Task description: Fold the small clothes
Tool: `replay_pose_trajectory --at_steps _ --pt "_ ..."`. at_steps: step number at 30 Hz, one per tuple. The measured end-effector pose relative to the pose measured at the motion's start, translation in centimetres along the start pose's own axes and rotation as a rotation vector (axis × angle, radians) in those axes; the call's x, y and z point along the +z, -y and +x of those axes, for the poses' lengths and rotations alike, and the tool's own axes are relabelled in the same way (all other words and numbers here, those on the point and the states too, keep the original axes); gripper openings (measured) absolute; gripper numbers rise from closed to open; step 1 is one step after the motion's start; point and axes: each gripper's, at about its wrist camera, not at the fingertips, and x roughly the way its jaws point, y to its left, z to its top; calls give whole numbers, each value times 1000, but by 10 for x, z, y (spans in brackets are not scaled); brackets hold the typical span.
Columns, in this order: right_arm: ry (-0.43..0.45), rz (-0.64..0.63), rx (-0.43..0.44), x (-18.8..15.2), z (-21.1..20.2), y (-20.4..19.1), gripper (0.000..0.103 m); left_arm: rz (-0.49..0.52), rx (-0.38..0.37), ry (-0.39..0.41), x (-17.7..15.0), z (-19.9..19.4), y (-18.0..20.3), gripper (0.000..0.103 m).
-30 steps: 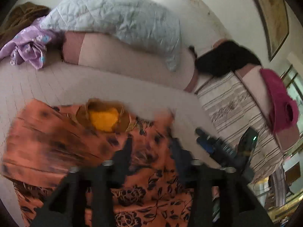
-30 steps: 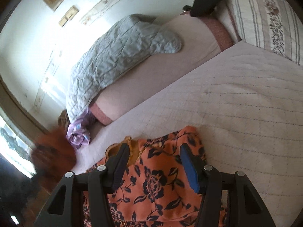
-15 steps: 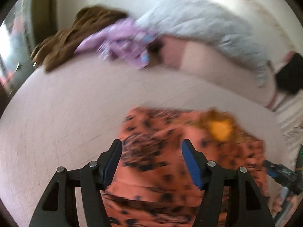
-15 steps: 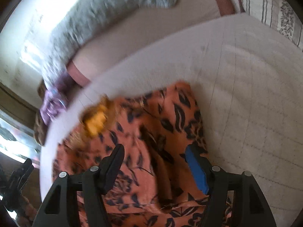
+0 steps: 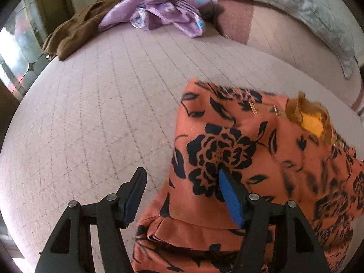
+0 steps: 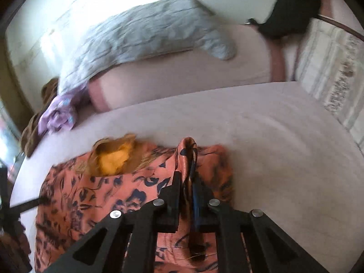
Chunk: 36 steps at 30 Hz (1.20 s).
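Note:
An orange dress with black flowers (image 5: 238, 159) and a yellow neck lining (image 5: 311, 122) lies on the pink quilted bed (image 5: 102, 113). My left gripper (image 5: 182, 182) is open over the dress's left edge; its right finger is above the cloth, its left finger above bare quilt. In the right wrist view the same dress (image 6: 95, 193) lies below. My right gripper (image 6: 187, 177) is shut on a raised fold of the dress's right edge, which stands up between the fingers.
A purple garment (image 5: 166, 11) and a brown one (image 5: 77, 29) lie at the bed's far left. A grey quilted blanket (image 6: 141, 34) lies on a pink bolster (image 6: 182, 75). A black item (image 6: 289, 11) and a striped pillow (image 6: 329, 72) are at the right.
My right gripper has closed on the dress's right edge and pinched up a fold. My left gripper has swung left to the dress's left edge and stayed open.

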Motion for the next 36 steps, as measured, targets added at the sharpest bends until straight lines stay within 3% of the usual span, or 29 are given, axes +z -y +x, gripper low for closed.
replay_pose_trajectory --at_steps 4,5,8,9,11,12,16,19,21,24,27,29,32,34,36 --pt "-244 163 -20 -14 47 45 12 42 20 -21 -3 2 10 68" --pt "-250 199 -27 -13 49 52 14 49 27 -20 -3 -1 11 68" --pt "-174 267 7 0 30 65 21 58 24 43 -3 -21 16 68" --pt "-102 299 37 5 17 71 25 77 25 82 -1 -29 20 68" --pt "11 320 94 11 -1 74 40 113 26 124 -1 -38 28 68" --pt "15 304 135 11 -2 72 55 132 17 135 -2 -40 33 68" --pt "-106 237 238 2 18 50 53 217 -1 73 -9 -23 53 68" --pt "-184 185 207 -8 44 32 51 252 51 9 -15 -5 56 68" --pt "-274 166 167 -19 67 26 50 251 45 13 -15 -6 56 68" --pt "-229 124 165 -17 53 17 51 242 27 34 -18 -20 49 68" --pt "-199 118 279 -16 32 4 51 242 2 74 -28 -44 38 68" --pt "-229 95 336 -23 27 -8 51 259 -6 88 -32 -48 42 68" --pt "-335 58 382 -37 38 -29 51 298 7 46 -38 -37 45 68" --pt "-408 1 337 -49 52 -39 51 318 24 6 -42 -26 46 69" --pt "-394 -54 304 -50 51 -49 51 311 18 8 -39 -30 45 69"
